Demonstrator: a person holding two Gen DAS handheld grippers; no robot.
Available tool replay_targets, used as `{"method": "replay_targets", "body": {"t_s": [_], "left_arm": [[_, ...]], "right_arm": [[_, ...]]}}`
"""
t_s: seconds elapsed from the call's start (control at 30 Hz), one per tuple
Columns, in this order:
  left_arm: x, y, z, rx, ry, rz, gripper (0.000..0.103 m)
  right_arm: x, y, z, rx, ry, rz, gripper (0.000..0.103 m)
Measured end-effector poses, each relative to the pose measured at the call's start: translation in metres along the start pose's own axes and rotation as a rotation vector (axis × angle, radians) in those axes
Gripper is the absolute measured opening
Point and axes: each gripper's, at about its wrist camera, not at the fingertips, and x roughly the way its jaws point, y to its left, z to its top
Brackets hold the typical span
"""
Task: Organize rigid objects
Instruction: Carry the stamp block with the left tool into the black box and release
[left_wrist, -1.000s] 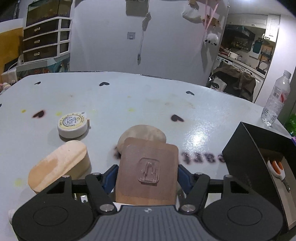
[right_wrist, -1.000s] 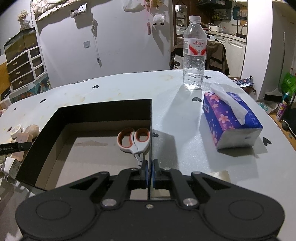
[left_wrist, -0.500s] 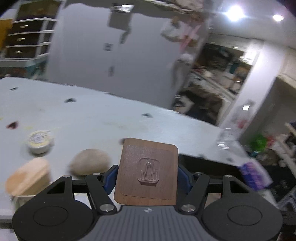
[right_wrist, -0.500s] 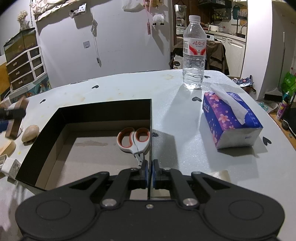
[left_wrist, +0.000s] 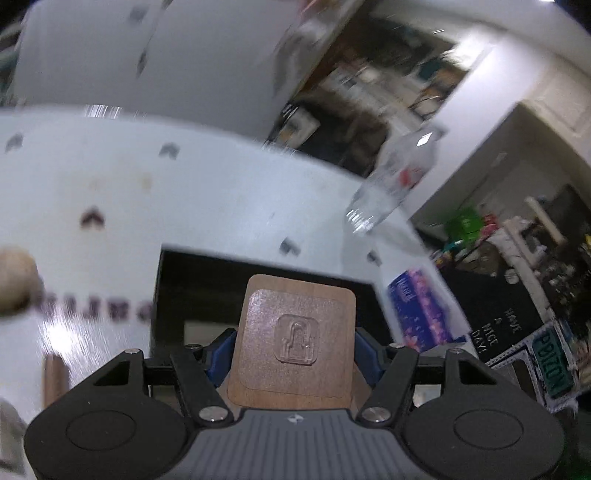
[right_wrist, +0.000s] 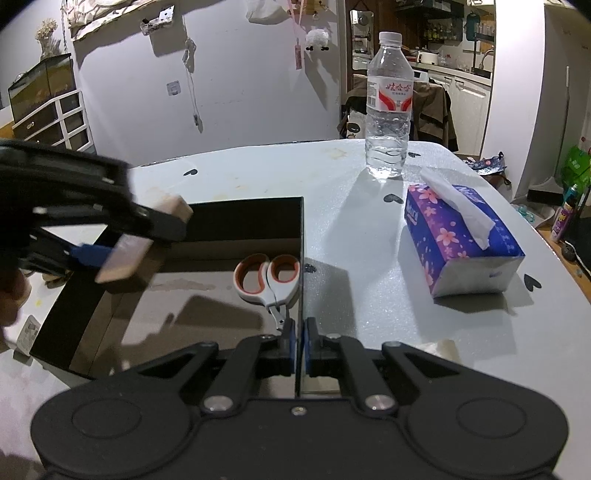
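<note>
My left gripper (left_wrist: 293, 343) is shut on a brown wooden block (left_wrist: 295, 341) with a clear hook stuck on its face. In the right wrist view the left gripper (right_wrist: 147, 236) holds the block (right_wrist: 125, 254) in the air over the left side of the black box (right_wrist: 243, 218). Orange-handled scissors (right_wrist: 267, 278) lie inside the box near its right wall. My right gripper (right_wrist: 298, 341) is shut on the box's right wall edge, near its front corner.
A water bottle (right_wrist: 388, 107) stands on the white table (right_wrist: 351, 177) behind the box. A purple tissue box (right_wrist: 461, 240) lies to the right. A round wooden piece (left_wrist: 14, 284) shows blurred at the left of the left wrist view.
My left gripper has lifted the wooden block off the table and swung it right, over the black box. The right gripper has stayed put on the box wall.
</note>
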Motion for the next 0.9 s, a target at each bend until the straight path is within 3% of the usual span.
{"method": "replay_targets", "body": {"t_s": [0.1,0.4,0.57,0.63,0.9], "left_arm": [[0.018,-0.004,0.004,-0.026,0.011,0.083,0.067],[0.038,-0.018,0.015,0.104,0.007,0.243,0.067],[0.036,-0.014,0.018,0.083,0.026,0.223,0.072],[0.035,-0.014,0.019,0.076,0.032,0.202,0.087],[0.033,-0.014,0.017,0.077,0.048,0.178,0.087]], "right_arm": [[0.0,-0.001,0.0,0.002,-0.003,0.004,0.005],[0.0,-0.003,-0.002,0.01,-0.009,0.021,0.006],[-0.001,-0.003,-0.003,0.011,-0.01,0.025,0.007],[-0.001,-0.004,-0.003,0.012,-0.01,0.026,0.007],[-0.001,-0.004,-0.003,0.012,-0.009,0.025,0.007]]}}
